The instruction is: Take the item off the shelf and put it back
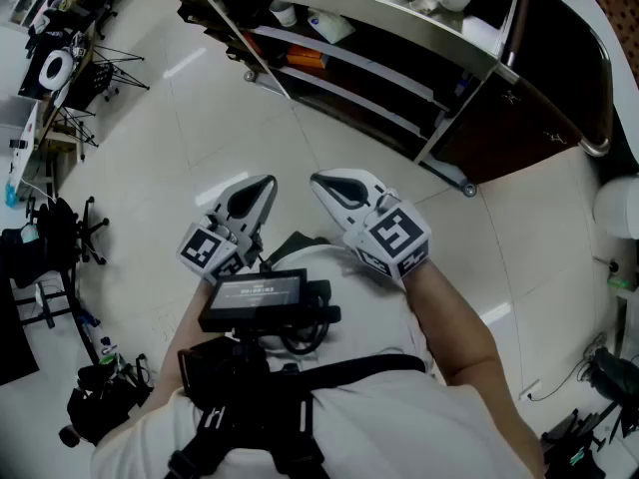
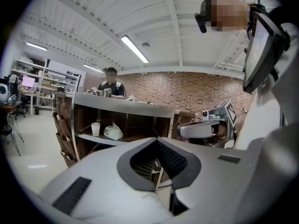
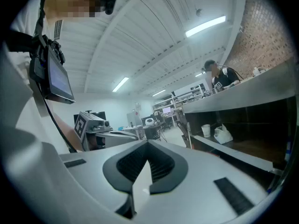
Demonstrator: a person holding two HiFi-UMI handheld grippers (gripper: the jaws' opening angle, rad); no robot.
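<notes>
— Pale floor [image 1: 180, 128] beneath you. Holding anything?
— No. Your left gripper [image 1: 266, 186] and right gripper [image 1: 321, 182] are pinched together, empty, well short of the shelf [image 1: 379, 20]. Under its top board sit a white cup [image 2: 96, 128] and a crumpled white packet [image 2: 113, 132], too small to identify.

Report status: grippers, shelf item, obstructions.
Left gripper shut, empty; right gripper shut, empty. Paper cup and white bag on shelf, untouched. Only bare floor between.
</notes>
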